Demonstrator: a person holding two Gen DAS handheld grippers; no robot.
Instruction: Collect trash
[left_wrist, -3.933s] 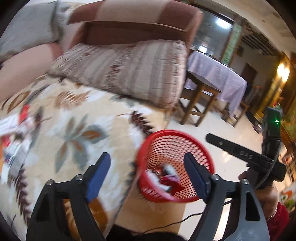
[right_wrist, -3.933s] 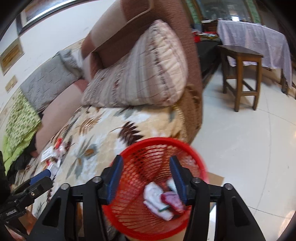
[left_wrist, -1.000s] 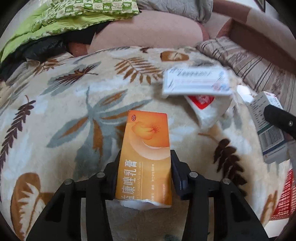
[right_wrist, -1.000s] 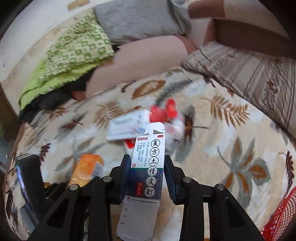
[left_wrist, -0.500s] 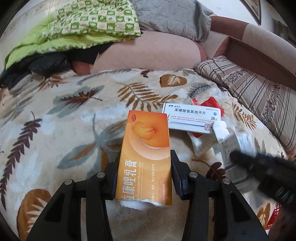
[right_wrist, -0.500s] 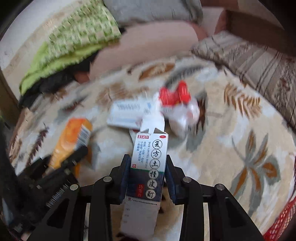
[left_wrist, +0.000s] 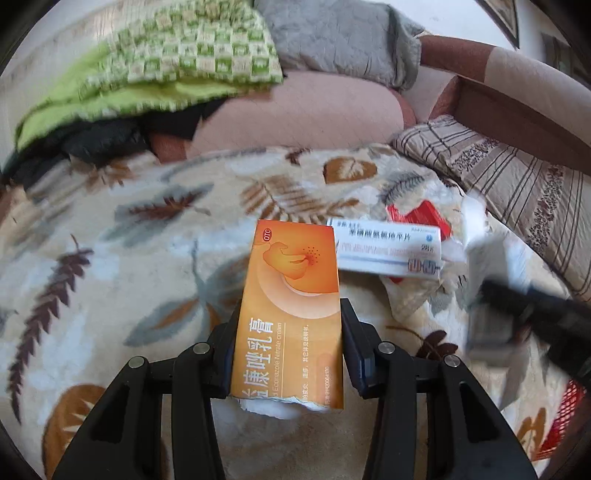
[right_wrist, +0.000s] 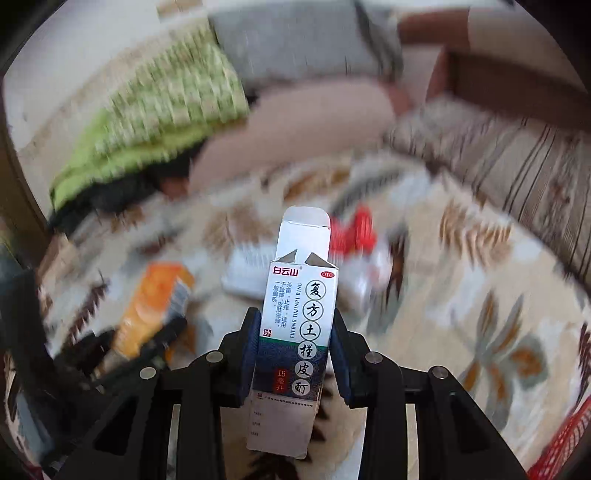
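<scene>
My left gripper (left_wrist: 288, 332) is shut on an orange cream box (left_wrist: 291, 295), held flat above the leaf-patterned blanket (left_wrist: 129, 258). In the right wrist view my right gripper (right_wrist: 295, 350) is shut on a white and dark blue medicine box (right_wrist: 295, 325) with its top flap open. On the blanket lie a white pill box (left_wrist: 388, 247), a red wrapper (left_wrist: 417, 214) and white crumpled paper (left_wrist: 406, 299). The right gripper with its box shows blurred at the right of the left wrist view (left_wrist: 517, 306). A red mesh basket (right_wrist: 557, 443) peeks in at the lower right corner.
A green checked blanket (left_wrist: 166, 62), a grey quilt (left_wrist: 340, 33) and a pink cushion (left_wrist: 295, 110) pile up at the back. A striped pillow (left_wrist: 517, 184) and the brown sofa arm (left_wrist: 517, 110) lie on the right. Dark clothing (left_wrist: 92, 144) sits at the left.
Both grippers, once at the red basket, now each hold a box over the blanket. In the last second both have lifted and drawn back a little; the right view is blurred by motion.
</scene>
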